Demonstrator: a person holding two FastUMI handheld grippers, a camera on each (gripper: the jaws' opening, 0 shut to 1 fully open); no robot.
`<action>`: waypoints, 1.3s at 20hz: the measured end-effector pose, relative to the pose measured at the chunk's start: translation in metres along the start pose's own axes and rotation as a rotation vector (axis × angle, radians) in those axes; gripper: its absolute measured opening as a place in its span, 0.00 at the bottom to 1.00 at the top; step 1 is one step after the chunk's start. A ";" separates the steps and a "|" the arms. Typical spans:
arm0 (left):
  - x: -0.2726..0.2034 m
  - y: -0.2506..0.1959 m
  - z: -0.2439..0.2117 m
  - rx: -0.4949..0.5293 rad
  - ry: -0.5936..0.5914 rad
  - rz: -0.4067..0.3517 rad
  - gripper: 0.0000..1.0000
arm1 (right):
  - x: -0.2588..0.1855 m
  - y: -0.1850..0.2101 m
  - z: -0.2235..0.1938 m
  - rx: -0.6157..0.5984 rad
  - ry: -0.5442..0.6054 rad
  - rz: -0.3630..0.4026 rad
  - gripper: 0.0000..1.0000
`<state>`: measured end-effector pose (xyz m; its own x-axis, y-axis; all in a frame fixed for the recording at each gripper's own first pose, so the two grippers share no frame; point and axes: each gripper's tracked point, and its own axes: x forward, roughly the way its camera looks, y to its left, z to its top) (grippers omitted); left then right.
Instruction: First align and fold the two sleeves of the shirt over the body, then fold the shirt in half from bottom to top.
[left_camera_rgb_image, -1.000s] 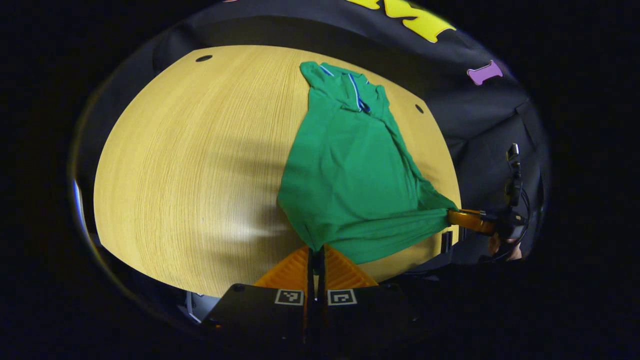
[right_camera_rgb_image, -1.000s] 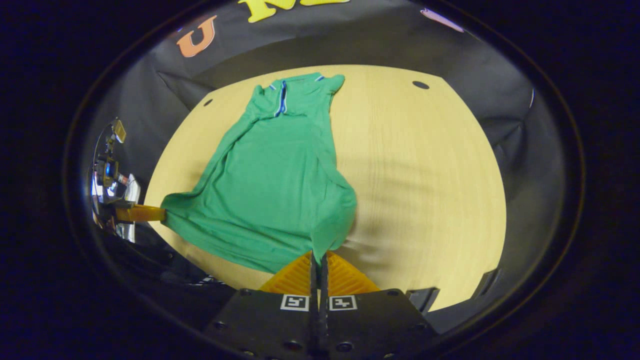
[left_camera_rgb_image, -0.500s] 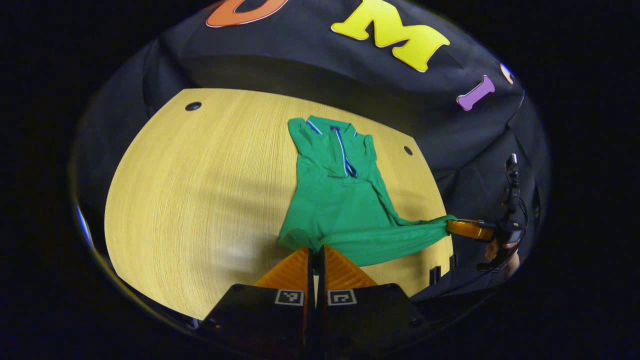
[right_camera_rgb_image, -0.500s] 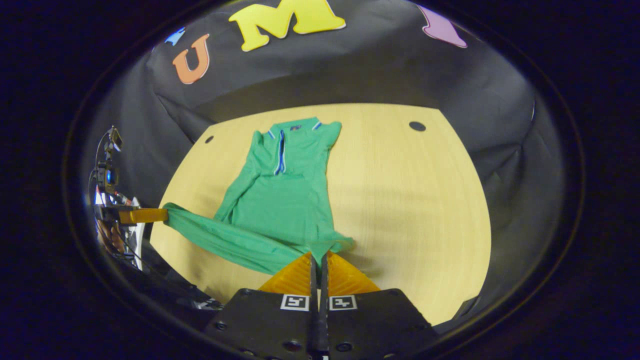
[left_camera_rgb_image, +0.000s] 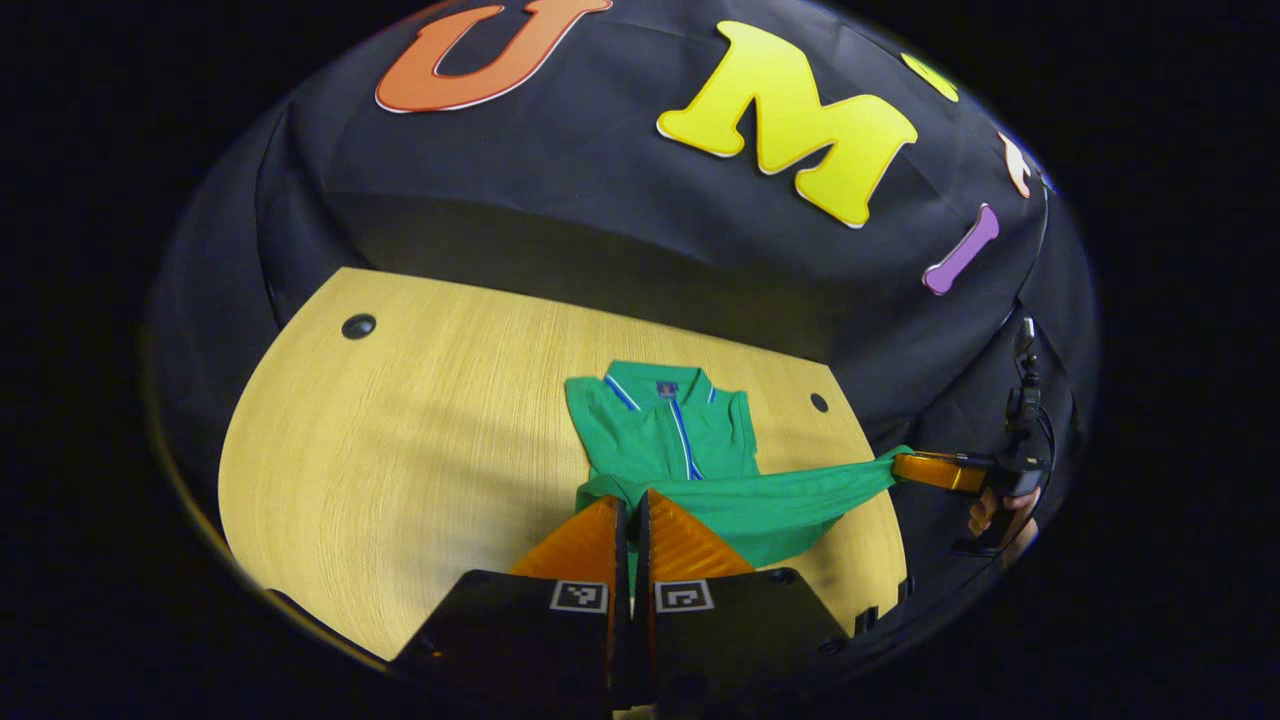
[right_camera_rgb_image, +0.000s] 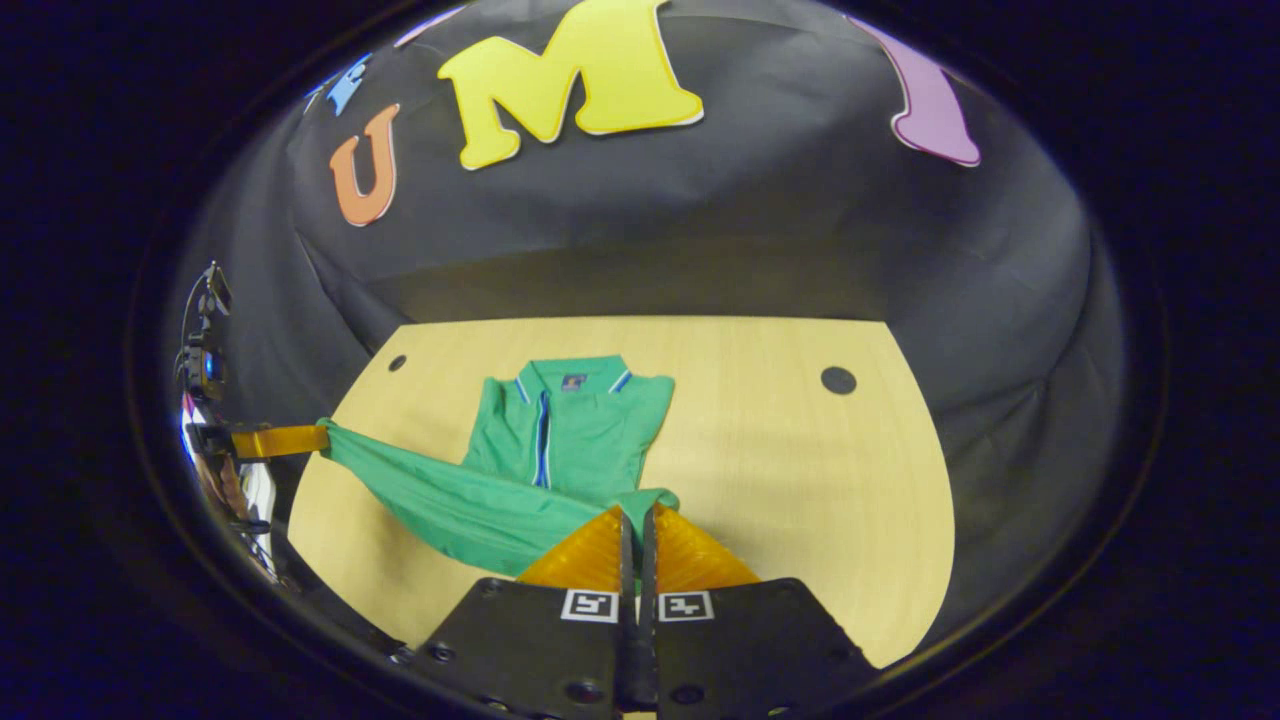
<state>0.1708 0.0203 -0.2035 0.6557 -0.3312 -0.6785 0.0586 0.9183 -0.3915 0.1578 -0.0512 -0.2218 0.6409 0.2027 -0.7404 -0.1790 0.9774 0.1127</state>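
Both grippers are carrying the hem of the green shirt higher and farther toward the collar than a second ago, so less of the body is showing on the wooden table. The left gripper is pinching one hem corner just ahead of its fingertips. The right gripper is pinching the other. The hanging hem is hiding the folded sleeves.

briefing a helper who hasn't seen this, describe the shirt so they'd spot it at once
On the pale wooden table before the black cloth wall lies a green shirt, collar toward the wall. Its blue-and-white collar trim and its lifted bottom edge, pinched by the left gripper and right gripper, mark it.
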 end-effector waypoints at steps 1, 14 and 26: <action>0.010 0.005 0.013 -0.008 -0.017 0.012 0.03 | 0.009 0.005 0.014 0.009 -0.011 0.008 0.00; 0.151 0.059 0.079 0.097 -0.105 0.148 0.03 | 0.164 -0.005 0.099 0.031 -0.059 -0.017 0.00; 0.174 0.089 0.061 0.120 -0.056 0.362 0.80 | 0.193 -0.024 0.083 -0.001 -0.070 -0.130 0.81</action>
<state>0.3356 0.0577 -0.3183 0.6899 0.0281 -0.7233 -0.0982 0.9936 -0.0552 0.3478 -0.0302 -0.3123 0.7096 0.0779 -0.7003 -0.0919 0.9956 0.0177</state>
